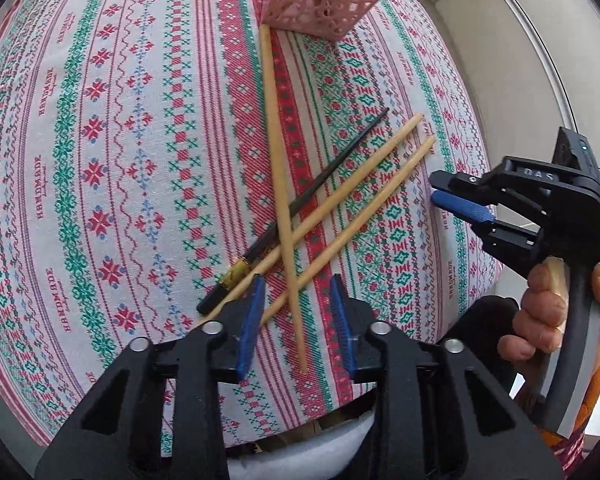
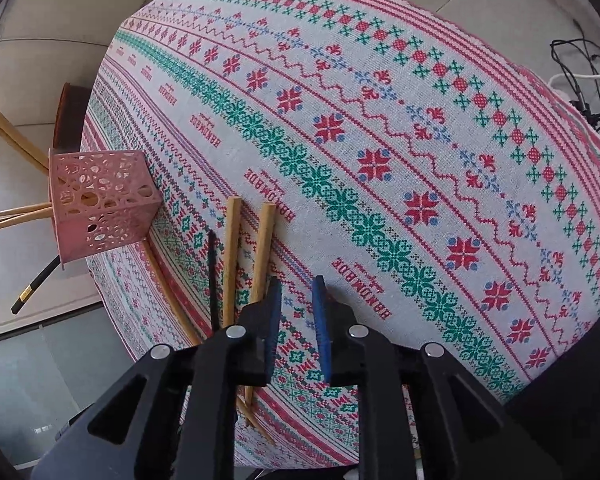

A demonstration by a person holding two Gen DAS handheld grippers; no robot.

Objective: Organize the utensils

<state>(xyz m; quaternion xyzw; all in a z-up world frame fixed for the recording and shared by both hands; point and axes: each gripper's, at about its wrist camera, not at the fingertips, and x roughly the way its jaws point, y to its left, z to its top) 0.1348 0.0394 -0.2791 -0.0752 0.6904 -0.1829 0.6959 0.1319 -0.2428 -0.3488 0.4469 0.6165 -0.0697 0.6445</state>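
Observation:
Four chopsticks lie crossed on the patterned tablecloth (image 1: 100, 160): a long wooden one (image 1: 278, 184), two more wooden ones (image 1: 340, 196) (image 1: 364, 216) and a black one (image 1: 300, 204). My left gripper (image 1: 297, 284) hangs open just above their near ends. The long chopstick and another wooden one run between its blue pads (image 1: 252, 328), untouched. My right gripper (image 1: 436, 187) hovers to the right of the pile. In the right wrist view it (image 2: 298, 284) is slightly open and empty, beside the wooden chopsticks (image 2: 262, 252). The pink perforated holder (image 1: 324, 0) (image 2: 100, 208) contains several chopsticks.
The holder stands near the table's edge, with tiled floor beyond. A hand (image 1: 540, 308) grips the right gripper's handle. Black cables (image 2: 580, 80) lie on the floor past the far side. A brown seat (image 2: 70, 116) shows behind the holder.

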